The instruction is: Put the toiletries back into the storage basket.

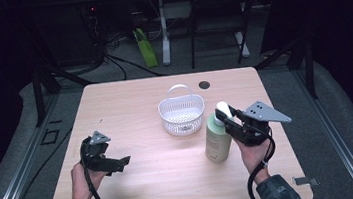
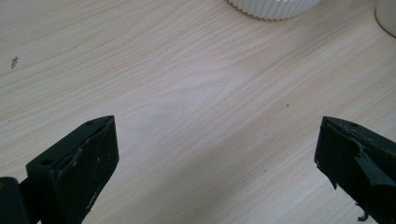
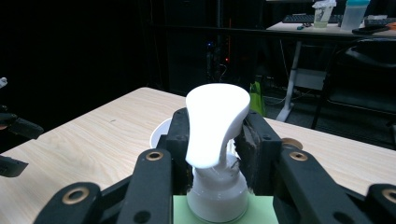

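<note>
A pale green pump bottle [image 1: 218,144] with a white pump head [image 3: 215,123] stands upright on the wooden table [image 1: 129,100], right of centre. My right gripper [image 1: 229,120] is shut on the bottle's white neck just under the pump head, one black pad on each side [image 3: 252,149]. My left gripper [image 1: 115,156] rests low over the table's left front, held in a hand. Its jaws stand wide apart [image 2: 217,140] with bare wood between them. A corner of the bottle's base [image 2: 388,18] shows at the upper right of the left gripper view.
A white perforated basket [image 1: 182,115] with an upright handle sits at the table's middle, just left of the bottle; its ribbed base [image 2: 273,7] shows ahead of the left jaws. A dark round hole [image 1: 204,84] marks the far edge. Desks and chair legs stand beyond.
</note>
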`<state>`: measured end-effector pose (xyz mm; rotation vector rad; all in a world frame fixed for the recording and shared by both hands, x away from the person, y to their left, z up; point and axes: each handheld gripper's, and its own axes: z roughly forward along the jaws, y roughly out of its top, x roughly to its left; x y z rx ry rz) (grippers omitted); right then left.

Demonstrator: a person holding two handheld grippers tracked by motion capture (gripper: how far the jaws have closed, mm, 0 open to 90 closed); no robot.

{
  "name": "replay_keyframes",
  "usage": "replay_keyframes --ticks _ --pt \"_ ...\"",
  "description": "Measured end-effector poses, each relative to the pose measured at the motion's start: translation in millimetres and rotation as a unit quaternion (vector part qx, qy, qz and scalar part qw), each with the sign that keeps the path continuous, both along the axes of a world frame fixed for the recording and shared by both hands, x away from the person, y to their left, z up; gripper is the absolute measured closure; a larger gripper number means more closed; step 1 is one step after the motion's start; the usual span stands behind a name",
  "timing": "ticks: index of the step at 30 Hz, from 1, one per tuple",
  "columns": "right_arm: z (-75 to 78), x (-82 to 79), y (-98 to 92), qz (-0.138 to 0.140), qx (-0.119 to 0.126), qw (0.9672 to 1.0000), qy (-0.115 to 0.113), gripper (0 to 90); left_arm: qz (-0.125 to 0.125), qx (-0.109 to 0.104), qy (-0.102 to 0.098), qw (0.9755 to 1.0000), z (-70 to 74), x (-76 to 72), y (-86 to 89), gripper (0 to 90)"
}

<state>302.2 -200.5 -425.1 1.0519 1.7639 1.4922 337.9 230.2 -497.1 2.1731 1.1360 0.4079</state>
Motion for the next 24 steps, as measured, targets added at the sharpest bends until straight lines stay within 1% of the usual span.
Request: replay_keyframes --ticks 13,16,19,24 --pt "2.8 3.0 -3.7 0.003 0.000 1.0000 0.008 67.9 0.000 0.000 0.001 1.0000 -0.4 0.5 0.0 0.0" --pt "4.2 3.0 -4.1 0.007 -0.004 0.9999 0.008 68.0 0.002 0.001 0.001 1.0000 -0.7 0.4 -0.3 0.0" --pt "7.2 2.8 -5.1 0.011 -0.002 0.9999 0.008 68.0 0.003 0.002 0.001 1.0000 -0.8 0.6 -0.2 0.0" --pt "13.6 2.8 -5.9 0.020 -0.007 0.9997 0.005 68.0 0.000 0.004 0.003 1.0000 -0.5 -0.1 -0.8 0.0"
